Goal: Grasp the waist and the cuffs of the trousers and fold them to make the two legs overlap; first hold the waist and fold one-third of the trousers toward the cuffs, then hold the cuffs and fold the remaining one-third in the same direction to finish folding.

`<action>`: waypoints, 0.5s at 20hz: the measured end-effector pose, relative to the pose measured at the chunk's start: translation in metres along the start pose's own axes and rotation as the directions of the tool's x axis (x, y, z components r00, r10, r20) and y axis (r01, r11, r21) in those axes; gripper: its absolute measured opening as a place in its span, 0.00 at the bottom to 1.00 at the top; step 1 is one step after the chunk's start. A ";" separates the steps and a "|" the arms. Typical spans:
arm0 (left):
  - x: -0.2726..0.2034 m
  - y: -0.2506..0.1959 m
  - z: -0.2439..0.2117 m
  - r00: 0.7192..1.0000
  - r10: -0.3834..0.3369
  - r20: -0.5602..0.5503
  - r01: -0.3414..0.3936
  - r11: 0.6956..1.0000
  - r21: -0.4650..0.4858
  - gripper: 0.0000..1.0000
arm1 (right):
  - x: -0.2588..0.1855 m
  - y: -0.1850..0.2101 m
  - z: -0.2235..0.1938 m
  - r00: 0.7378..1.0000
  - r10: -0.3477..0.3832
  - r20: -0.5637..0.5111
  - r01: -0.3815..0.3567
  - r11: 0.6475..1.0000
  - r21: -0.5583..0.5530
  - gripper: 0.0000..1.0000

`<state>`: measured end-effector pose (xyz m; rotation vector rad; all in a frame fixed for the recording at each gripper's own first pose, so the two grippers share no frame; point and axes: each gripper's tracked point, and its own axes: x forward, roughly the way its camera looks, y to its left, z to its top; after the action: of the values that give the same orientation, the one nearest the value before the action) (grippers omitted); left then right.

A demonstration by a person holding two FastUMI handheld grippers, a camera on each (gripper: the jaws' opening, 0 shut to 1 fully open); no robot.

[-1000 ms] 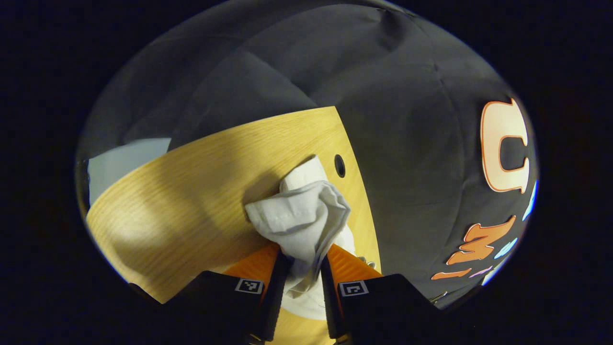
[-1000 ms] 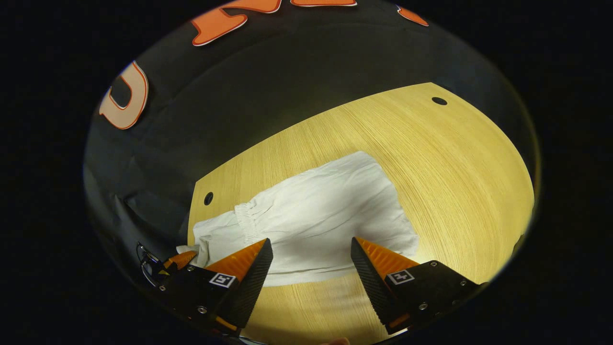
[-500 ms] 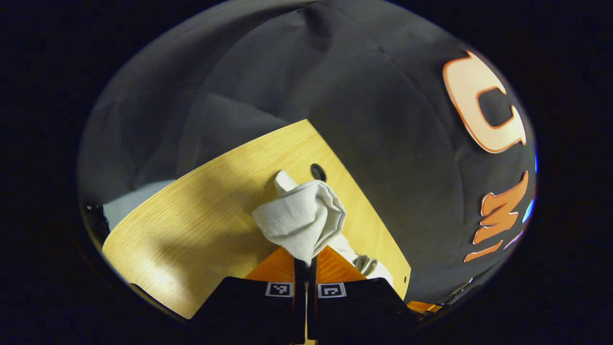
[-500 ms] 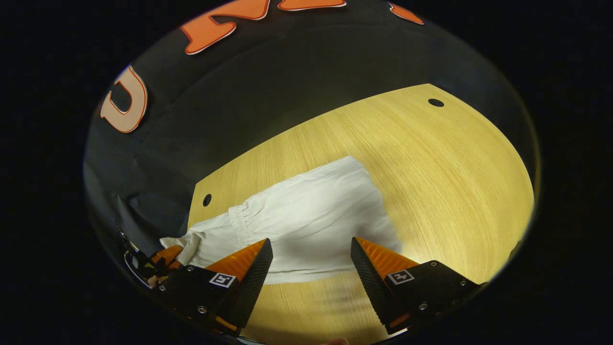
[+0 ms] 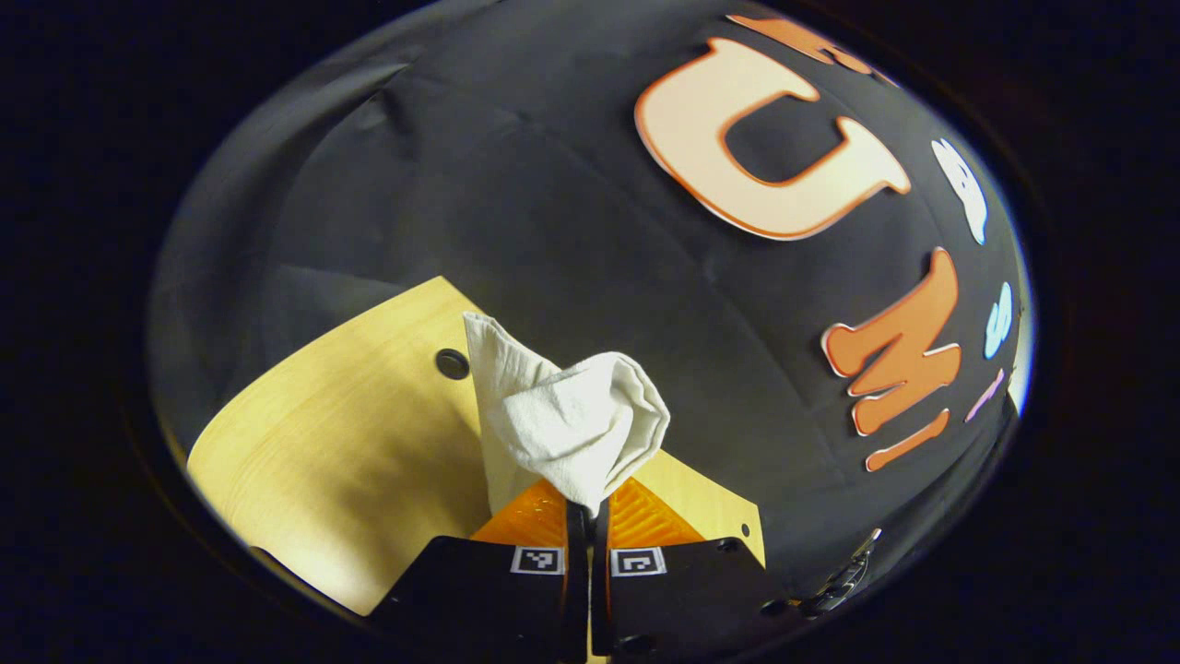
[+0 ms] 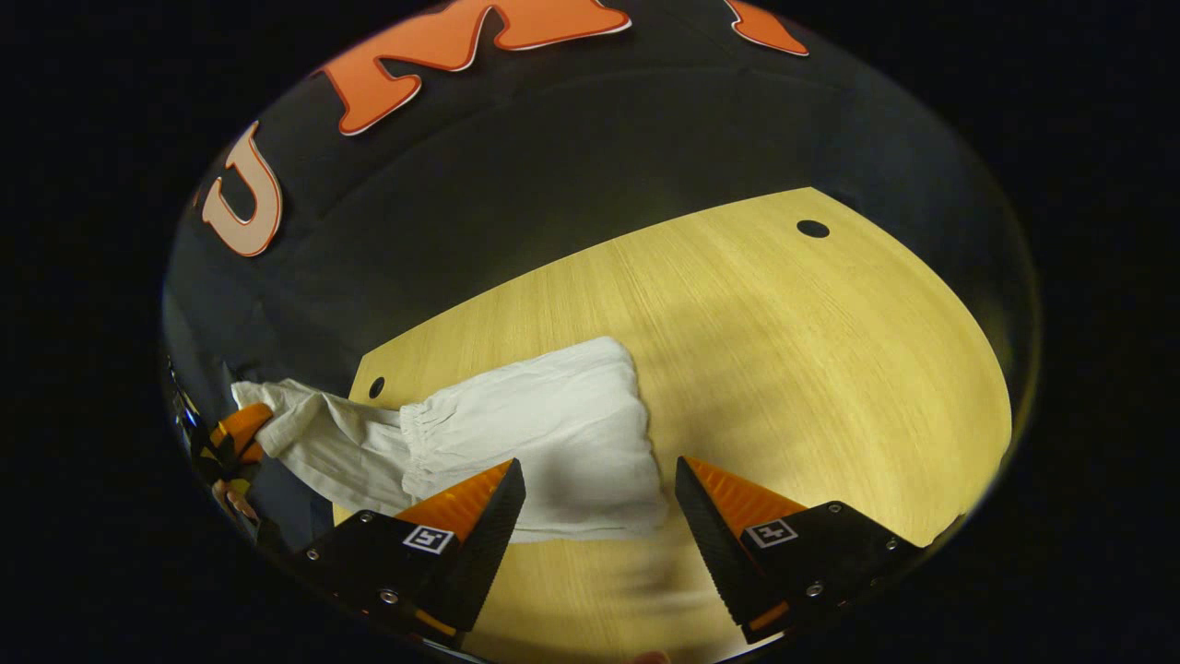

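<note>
White trousers (image 6: 544, 443) lie folded on the wooden table (image 6: 784, 350), with a gathered band across them. One end is lifted off the table's left edge toward the other gripper (image 6: 230, 438). In the left gripper view my left gripper (image 5: 587, 503) is shut on a bunched end of the trousers (image 5: 572, 424), raised above the table (image 5: 350, 443). My right gripper (image 6: 599, 484) hangs open just above the near edge of the cloth, with nothing between its fingers.
The table has a round hole near each far corner (image 6: 812, 228) (image 6: 376, 387). Black cloth walls stand behind the table and on its left side. Bare wood lies to the right of the trousers.
The left gripper closed on the trousers' end and lifted it up and off the table edge. The cloth slid left across the table. The right gripper stayed open.
</note>
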<state>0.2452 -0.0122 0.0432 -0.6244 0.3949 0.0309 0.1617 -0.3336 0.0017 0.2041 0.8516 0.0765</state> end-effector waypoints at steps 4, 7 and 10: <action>0.021 -0.071 -0.034 0.999 -0.031 -0.033 0.034 0.995 0.090 0.05 | -0.008 -0.034 0.013 1.000 -0.001 0.016 0.001 1.000 -0.002 0.99; 0.044 -0.111 -0.069 0.996 -0.039 -0.079 0.050 0.989 0.137 0.04 | -0.013 -0.062 0.017 1.000 -0.007 0.019 0.007 1.000 0.007 0.99; 0.064 -0.140 -0.110 0.990 -0.035 -0.137 0.061 0.980 0.190 0.05 | -0.016 -0.091 0.020 1.000 -0.021 0.019 0.021 1.000 0.021 0.99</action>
<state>0.2863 -0.1951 0.0170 -0.4443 0.5053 -0.0956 0.1649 -0.4276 0.0067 0.2147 0.8352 0.0463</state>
